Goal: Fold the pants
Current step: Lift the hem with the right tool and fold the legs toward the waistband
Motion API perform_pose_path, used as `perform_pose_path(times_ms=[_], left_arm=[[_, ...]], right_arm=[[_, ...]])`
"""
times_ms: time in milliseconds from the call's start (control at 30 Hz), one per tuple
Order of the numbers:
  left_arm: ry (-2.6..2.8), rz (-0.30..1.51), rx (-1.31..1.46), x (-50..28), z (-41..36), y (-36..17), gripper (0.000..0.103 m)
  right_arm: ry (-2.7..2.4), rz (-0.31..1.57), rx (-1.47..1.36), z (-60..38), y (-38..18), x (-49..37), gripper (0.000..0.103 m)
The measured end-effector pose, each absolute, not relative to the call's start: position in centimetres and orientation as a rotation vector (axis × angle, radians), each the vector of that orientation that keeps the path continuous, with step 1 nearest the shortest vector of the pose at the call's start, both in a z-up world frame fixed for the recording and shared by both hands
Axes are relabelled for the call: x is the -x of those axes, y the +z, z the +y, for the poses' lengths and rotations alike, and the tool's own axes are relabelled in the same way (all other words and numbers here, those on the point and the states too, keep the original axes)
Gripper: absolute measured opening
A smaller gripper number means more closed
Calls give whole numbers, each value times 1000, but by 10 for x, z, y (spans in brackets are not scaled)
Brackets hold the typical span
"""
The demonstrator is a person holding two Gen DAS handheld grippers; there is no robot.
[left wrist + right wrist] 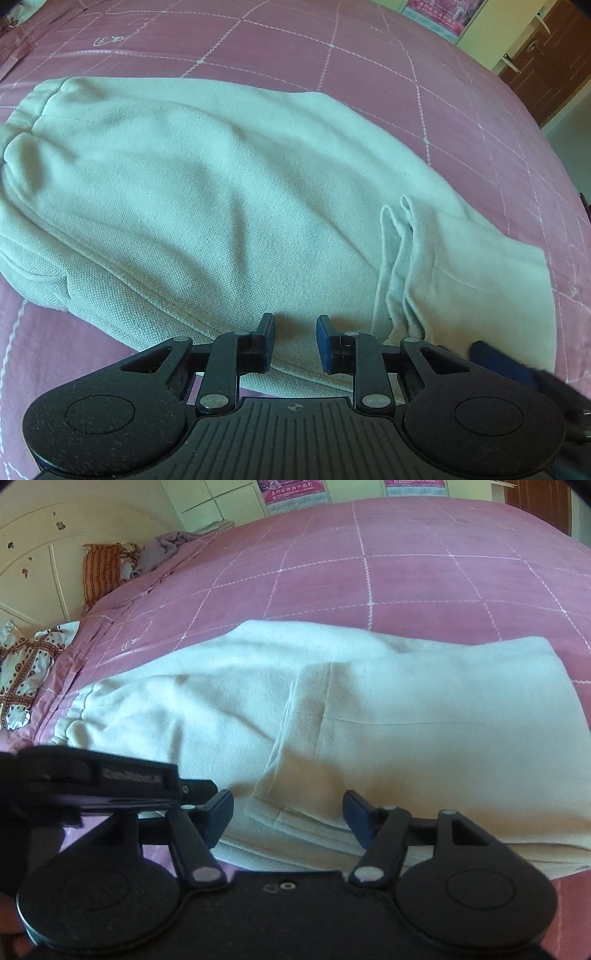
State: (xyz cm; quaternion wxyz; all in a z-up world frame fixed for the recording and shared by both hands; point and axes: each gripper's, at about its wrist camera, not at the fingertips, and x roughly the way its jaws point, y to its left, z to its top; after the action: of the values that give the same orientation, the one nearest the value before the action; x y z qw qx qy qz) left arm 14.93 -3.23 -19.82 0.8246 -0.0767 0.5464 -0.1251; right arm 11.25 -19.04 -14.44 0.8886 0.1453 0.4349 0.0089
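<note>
Pale cream pants (207,192) lie folded lengthwise on a pink quilted bedspread (332,55). Their elastic waistband (26,110) is at the left, and the leg ends (417,258) are doubled back over the legs at the right. My left gripper (295,343) hovers over the near edge of the pants with a narrow gap between its jaws and nothing pinched. In the right wrist view the pants (406,709) fill the middle. My right gripper (288,812) stands wide open over the folded-back leg hem (295,746), not gripping it. The left gripper's body (99,779) shows at the left.
Patterned pillows (22,672) and a grey cloth (166,546) lie at the head of the bed by a cream headboard (55,554). Posters (288,491) hang on the far wall. A brown door (546,55) stands beyond the bed's right edge.
</note>
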Motion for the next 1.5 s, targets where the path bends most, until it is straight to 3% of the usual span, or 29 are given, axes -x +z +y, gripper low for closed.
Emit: perform_pose_path(times_ms=[167, 300, 333, 367, 433, 600, 667, 700, 733, 867, 1067, 1133, 1267, 1433, 1500], left_arm=[[-301, 1134, 135, -137, -55, -182, 25], [-366, 1142, 227, -130, -67, -174, 28], [-375, 1147, 268, -129, -66, -173, 40], [-376, 1147, 301, -128, -65, -173, 64], [-363, 1136, 315, -128, -65, -177, 79], [-393, 1179, 345, -133, -78, -194, 79], [-397, 1189, 352, -132, -86, -202, 58], [-383, 1182, 335, -129, -89, -203, 54], [-382, 1178, 334, -128, -91, -205, 35], [-381, 1102, 338, -120, -90, -193, 27], [-425, 917, 320, -112, -57, -132, 25], [-380, 949, 281, -118, -44, -145, 25], [-366, 1104, 147, -125, -54, -204, 29], [-341, 1085, 134, -126, -58, -190, 32], [-345, 1036, 121, -125, -55, -179, 40]], right_arm=[[-69, 770, -225, -235, -107, -93, 69], [-146, 766, -222, -277, -106, -78, 71], [-164, 772, -238, -285, -109, -73, 71], [-181, 780, -256, -292, -114, -69, 71], [-199, 787, -293, -303, -123, -61, 71], [-199, 807, -330, -310, -139, -55, 70], [-196, 805, -328, -310, -140, -53, 70], [-195, 803, -325, -309, -140, -53, 70], [-195, 802, -325, -310, -140, -53, 70], [-202, 792, -323, -312, -138, -53, 66], [-208, 765, -305, -311, -128, -58, 61], [-192, 751, -285, -306, -124, -60, 60], [-160, 822, -231, -286, -139, -76, 45], [-153, 925, -75, -264, -167, -84, 45], [-146, 925, -131, -267, -156, -85, 45]])
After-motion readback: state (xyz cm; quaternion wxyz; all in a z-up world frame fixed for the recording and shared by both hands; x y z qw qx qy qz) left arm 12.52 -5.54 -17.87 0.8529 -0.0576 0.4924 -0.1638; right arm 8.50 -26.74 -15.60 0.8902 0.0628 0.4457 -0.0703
